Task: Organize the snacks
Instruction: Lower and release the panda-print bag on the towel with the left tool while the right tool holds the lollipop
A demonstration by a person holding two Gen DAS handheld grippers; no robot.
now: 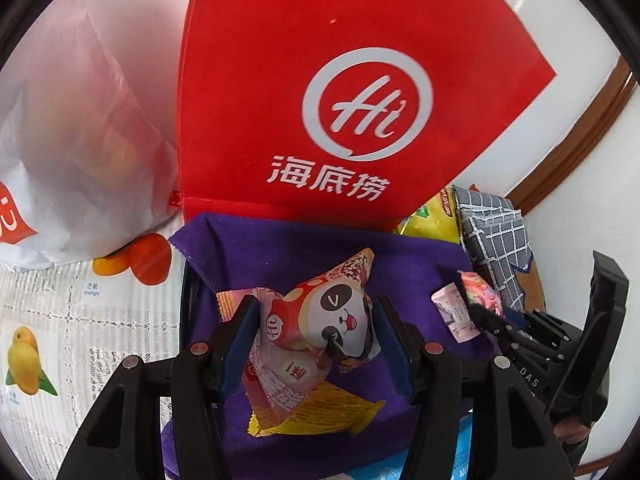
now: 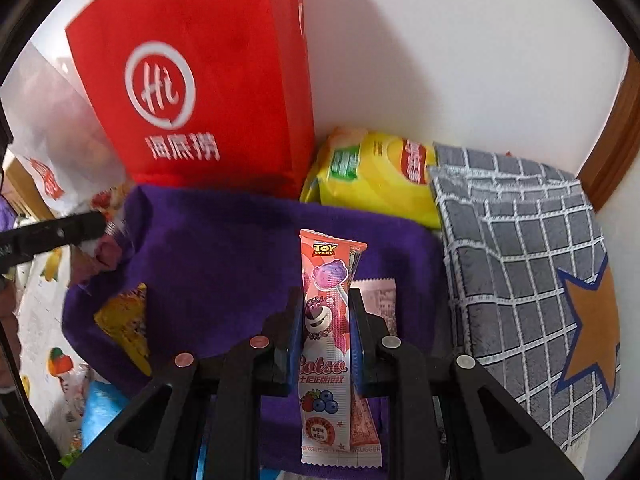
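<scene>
Two claws, each holding one snack: left claw (image 1: 316, 344) grips a panda packet (image 1: 324, 320); right claw (image 2: 325, 336) pinches a "Lotso" lollipop (image 2: 326, 336).

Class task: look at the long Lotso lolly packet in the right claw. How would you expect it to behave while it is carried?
The Lotso lolly packet looks light and thin, so it probably carries easily. It stands straight beyond the right claw, which suggests some stiffness, perhaps from a stick inside. Its glossy film may slip if the grip loosens.
</scene>
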